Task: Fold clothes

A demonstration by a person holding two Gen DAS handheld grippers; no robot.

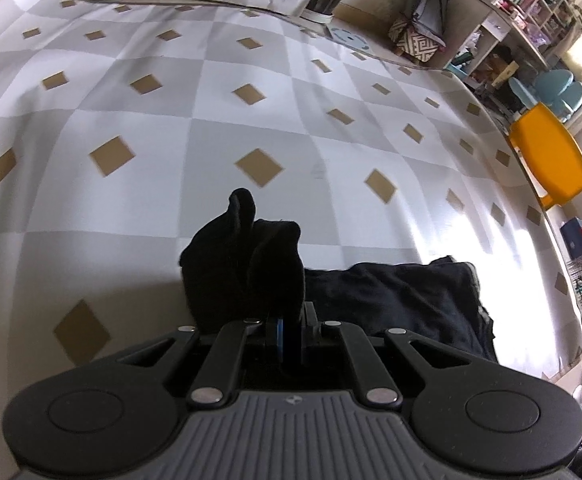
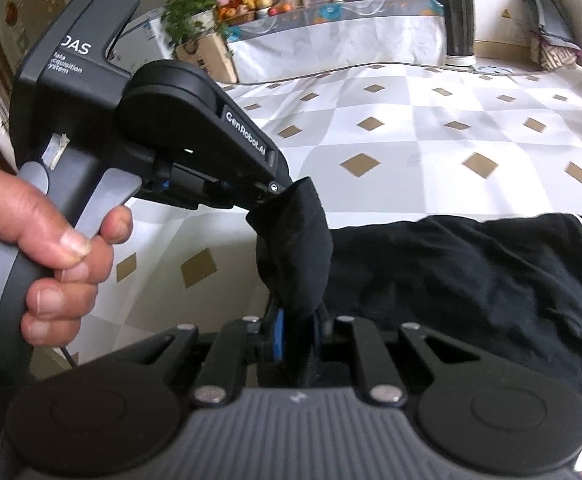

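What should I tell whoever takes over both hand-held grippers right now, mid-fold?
Left hand-held gripper: shut on a bunched edge of the black garment.
Right hand-held gripper: shut on another bunch of the same garment, close beside the left one, which a hand holds.
Garment: its gripped end is lifted; the rest lies flat on the checked cloth to the right.
Done: both edges pinched and raised.
Left: probably carry the lifted end over the flat part, lay it down, release, then finish the fold.
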